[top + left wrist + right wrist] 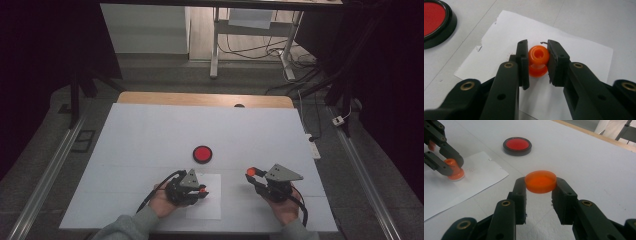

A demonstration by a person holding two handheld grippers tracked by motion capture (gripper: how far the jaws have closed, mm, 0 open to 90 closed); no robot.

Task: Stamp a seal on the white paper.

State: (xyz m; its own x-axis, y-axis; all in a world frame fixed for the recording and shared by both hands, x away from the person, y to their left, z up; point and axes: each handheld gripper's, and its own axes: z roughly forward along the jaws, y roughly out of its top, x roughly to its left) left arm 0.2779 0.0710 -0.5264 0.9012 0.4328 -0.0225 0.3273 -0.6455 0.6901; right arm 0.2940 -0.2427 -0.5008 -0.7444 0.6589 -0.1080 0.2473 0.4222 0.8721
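My left gripper (202, 191) is shut on an orange knob-shaped stamp (538, 71), its pads squeezing the round head. In the right gripper view the stamp (455, 172) stands upright with its base down on a white sheet of paper (482, 173), held by the left gripper (448, 167). My right gripper (540, 187) is shut on a flat orange round cap (540, 180), held open side up a little above the table. From above, the right gripper (251, 173) sits to the right of the paper (210, 205).
A round black ink pad with a red centre (202, 154) lies on the white table (150, 135) beyond the paper; it also appears as the ink pad (434, 20) and ink pad (517, 145). A wooden edge runs along the table's far side (200, 98).
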